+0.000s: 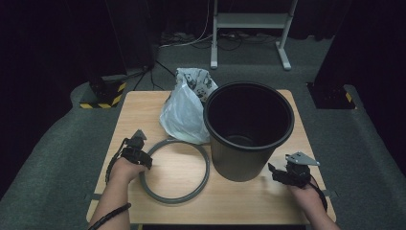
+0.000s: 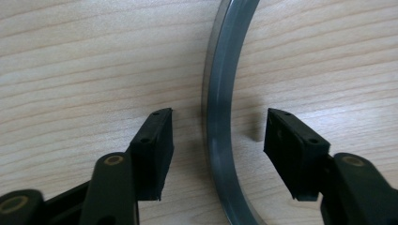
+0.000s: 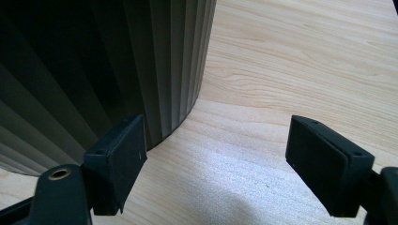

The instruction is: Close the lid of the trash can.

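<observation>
A tall black ribbed plastic bin (image 1: 248,132) stands upright on the light wooden table (image 1: 239,201), mouth up; as far as the high view shows, its dark inside holds nothing. Touching its far-left side slumps a white plastic bag with a dark print (image 1: 186,108), its contents hidden.

The flat grey plastic ring (image 1: 175,170) lies flat on the table just left of the bin — a round hoop, so it has no long axis and points nowhere; its opening faces up, with bare wood inside it.

The left gripper (image 2: 218,140) is over the ring's left edge, its jaws astride the rim with one pad on either side — neither pad touches it, so nothing is gripped. The right gripper (image 3: 216,159) sits by the bin's lower right side, jaws wide apart, the left pad close to the ribbed wall, holding nothing.
</observation>
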Available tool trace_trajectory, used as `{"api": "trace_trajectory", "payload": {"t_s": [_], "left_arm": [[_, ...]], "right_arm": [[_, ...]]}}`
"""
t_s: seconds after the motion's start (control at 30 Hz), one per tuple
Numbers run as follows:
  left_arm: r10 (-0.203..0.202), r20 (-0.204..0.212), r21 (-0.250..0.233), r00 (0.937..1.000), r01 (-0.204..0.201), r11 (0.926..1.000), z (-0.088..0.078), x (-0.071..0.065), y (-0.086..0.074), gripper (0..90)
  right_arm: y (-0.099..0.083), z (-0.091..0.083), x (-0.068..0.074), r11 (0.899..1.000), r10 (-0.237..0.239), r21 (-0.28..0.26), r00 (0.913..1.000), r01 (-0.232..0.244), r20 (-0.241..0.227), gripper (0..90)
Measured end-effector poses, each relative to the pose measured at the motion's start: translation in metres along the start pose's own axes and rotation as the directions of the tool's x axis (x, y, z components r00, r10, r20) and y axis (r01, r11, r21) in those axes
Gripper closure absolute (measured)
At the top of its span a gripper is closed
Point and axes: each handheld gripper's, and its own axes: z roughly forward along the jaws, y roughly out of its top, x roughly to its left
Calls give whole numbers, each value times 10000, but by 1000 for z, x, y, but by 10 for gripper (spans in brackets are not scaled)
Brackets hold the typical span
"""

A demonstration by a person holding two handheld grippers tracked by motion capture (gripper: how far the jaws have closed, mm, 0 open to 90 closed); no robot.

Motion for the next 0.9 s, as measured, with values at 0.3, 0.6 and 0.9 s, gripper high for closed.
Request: {"api": "trace_trajectory", "payload": {"t_s": [0.3, 0.6, 0.9], "left_arm": [[298, -381, 443, 9988, -281, 9986, 0, -9, 4, 596], [341, -346, 686, 9988, -317, 9971, 1, -11, 10, 680], [344, -326, 590, 9989, -324, 9977, 1, -11, 9, 768]], "right_arm": [[0, 0, 0, 10000, 38, -37, 10000, -38, -45, 206], [1, 0, 0, 10000, 12, -64, 10000, -12, -68, 206], [0, 0, -1, 10000, 60, -45, 10000, -60, -61, 206]]}}
